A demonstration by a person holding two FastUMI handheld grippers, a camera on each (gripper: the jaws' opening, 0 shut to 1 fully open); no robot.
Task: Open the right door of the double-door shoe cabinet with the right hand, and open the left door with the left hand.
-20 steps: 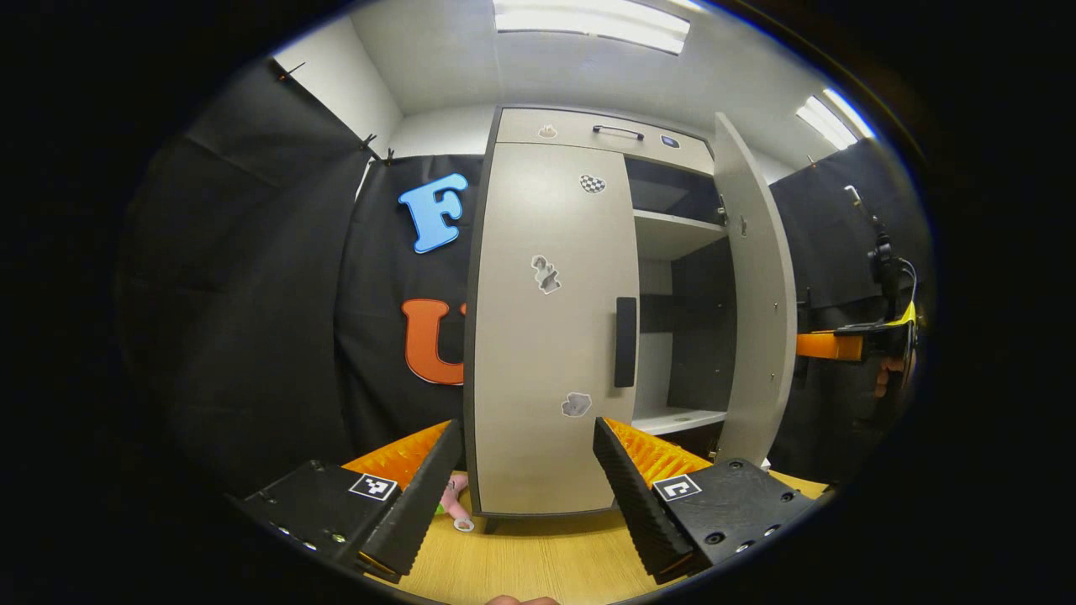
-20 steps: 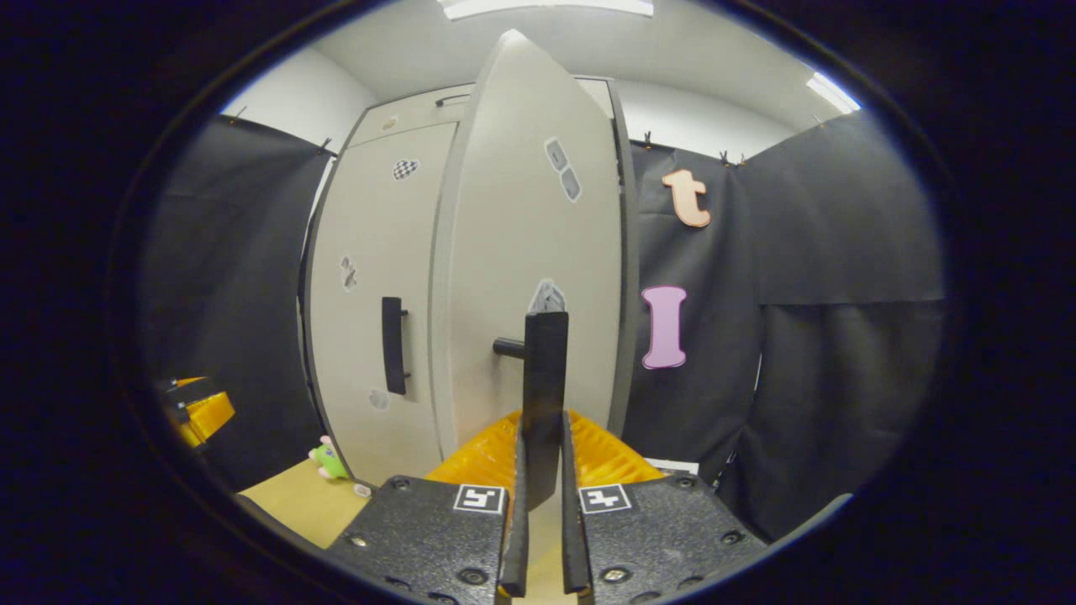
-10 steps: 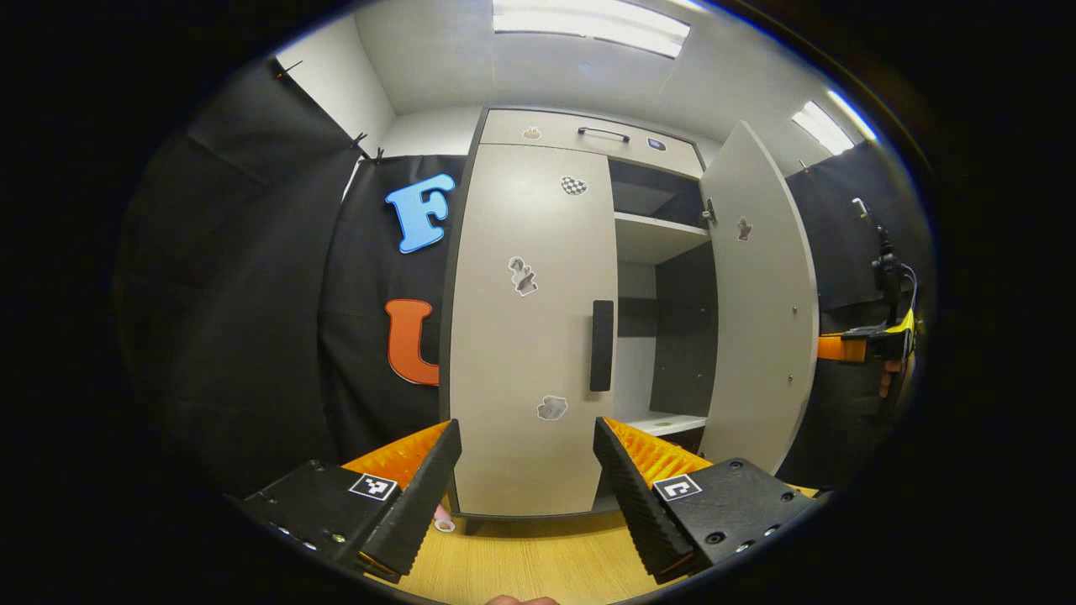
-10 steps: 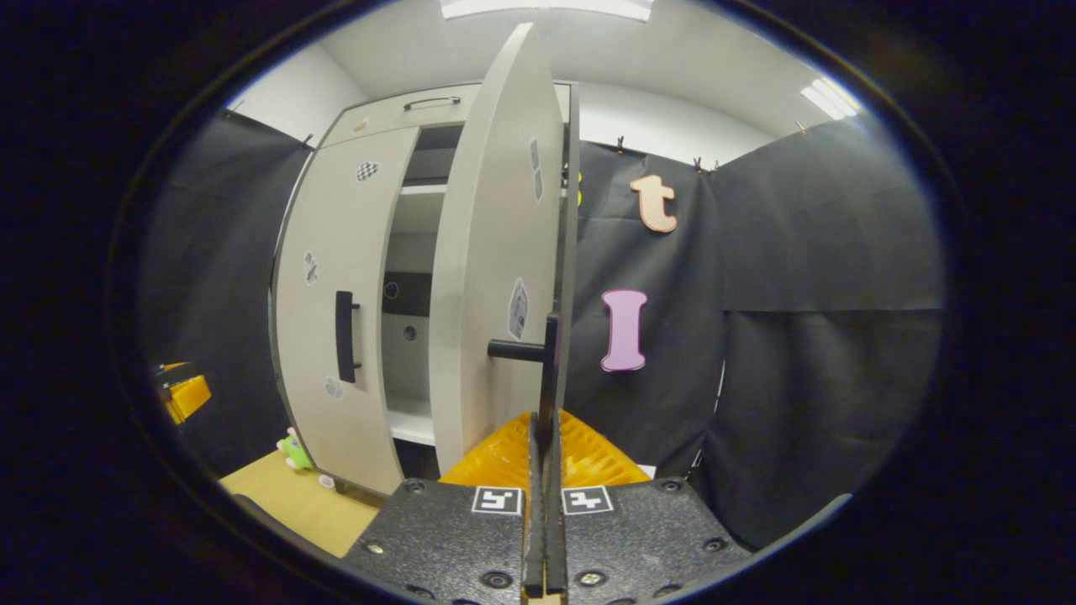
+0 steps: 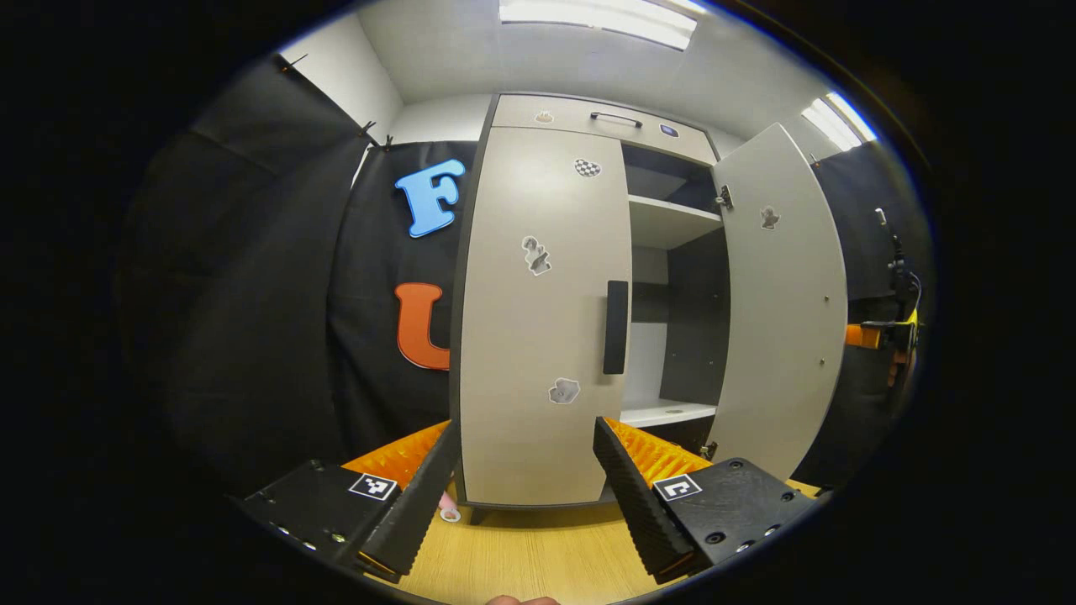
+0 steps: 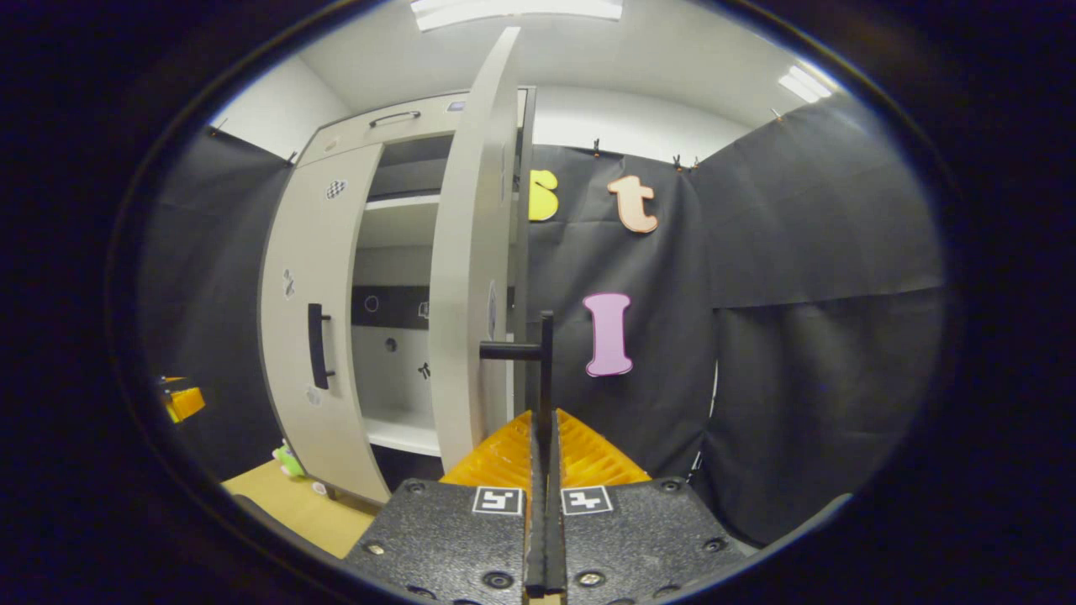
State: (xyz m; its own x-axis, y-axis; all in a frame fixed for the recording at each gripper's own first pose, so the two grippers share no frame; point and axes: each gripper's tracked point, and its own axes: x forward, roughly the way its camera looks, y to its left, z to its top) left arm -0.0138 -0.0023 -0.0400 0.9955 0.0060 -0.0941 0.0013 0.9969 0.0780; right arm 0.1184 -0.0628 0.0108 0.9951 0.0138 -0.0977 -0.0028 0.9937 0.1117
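Lit evenly from above by long ceiling strip lights (image 5: pixel 597 15), blown out to plain white with some glare across the ceiling (image 5: pixel 538 63). Rendered bright and crisp on the pale left door (image 5: pixel 538 336) and right door (image 5: pixel 786 294). Kept dim inside the cabinet, with soft shade under the upper shelf (image 5: pixel 672 220). Bent strongly by the fisheye, straight edges bowed toward the rim. Darkened toward the edges. Slightly soft on the near tongs (image 6: pixel 545 470) at the bottom.

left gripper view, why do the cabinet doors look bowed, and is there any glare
Left gripper view: fisheye bends the left door and right door outward; ceiling lights blow out white. Right gripper view: same bowing on the right door, a bright ceiling light.
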